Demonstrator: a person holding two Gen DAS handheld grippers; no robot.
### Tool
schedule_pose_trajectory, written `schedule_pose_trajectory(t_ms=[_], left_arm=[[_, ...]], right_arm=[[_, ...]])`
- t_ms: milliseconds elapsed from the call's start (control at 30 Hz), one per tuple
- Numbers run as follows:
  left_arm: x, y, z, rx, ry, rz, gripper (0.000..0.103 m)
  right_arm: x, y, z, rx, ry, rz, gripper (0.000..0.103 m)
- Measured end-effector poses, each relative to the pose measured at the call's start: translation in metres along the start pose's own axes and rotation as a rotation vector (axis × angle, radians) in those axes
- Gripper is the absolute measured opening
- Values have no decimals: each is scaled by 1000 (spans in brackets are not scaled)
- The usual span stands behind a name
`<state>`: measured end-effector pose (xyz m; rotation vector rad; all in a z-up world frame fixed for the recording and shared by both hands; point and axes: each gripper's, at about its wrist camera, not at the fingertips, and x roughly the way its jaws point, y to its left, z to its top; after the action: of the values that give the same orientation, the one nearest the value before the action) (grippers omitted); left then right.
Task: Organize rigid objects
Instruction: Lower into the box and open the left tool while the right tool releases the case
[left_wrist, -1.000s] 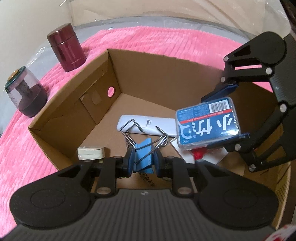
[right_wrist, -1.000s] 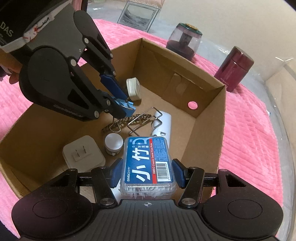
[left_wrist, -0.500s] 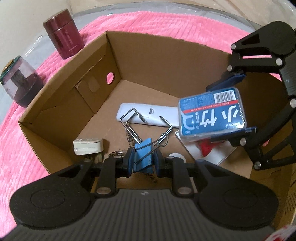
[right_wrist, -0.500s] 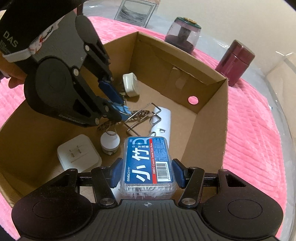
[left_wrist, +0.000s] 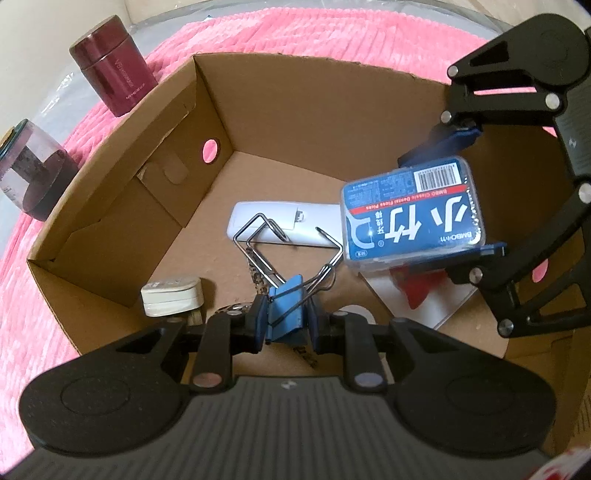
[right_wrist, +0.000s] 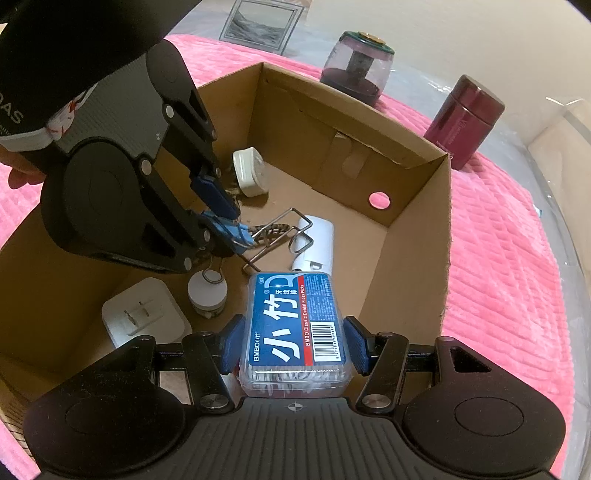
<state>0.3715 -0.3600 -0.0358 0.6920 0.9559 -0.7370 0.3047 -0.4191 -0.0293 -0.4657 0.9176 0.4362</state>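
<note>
Clip (left_wrist: 284, 314) first, I judge: my left gripper (left_wrist: 285, 320) pinches the blue binder clip lowest over the cardboard box (left_wrist: 207, 107) floor, wire handles pointing ahead. My right gripper (right_wrist: 295, 349) clamps the floss-pick case (right_wrist: 295, 325) across its width, long axis forward, higher inside the box.

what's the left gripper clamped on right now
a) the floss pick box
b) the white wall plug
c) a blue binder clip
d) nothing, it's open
c: in the left wrist view the left gripper has its pads pressed on both sides of the blue binder clip, whose wire handles stick out ahead over the cardboard box; the floss pick box sits in the right gripper instead.
</note>
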Motion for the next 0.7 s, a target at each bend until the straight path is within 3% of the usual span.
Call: schedule_pose_trajectory(t_ms=[700], left_arm=[[-31,-1,-12,-26,-116,-7,20]], right_arm=[[4,-6,4,38,-6,-2,54]])
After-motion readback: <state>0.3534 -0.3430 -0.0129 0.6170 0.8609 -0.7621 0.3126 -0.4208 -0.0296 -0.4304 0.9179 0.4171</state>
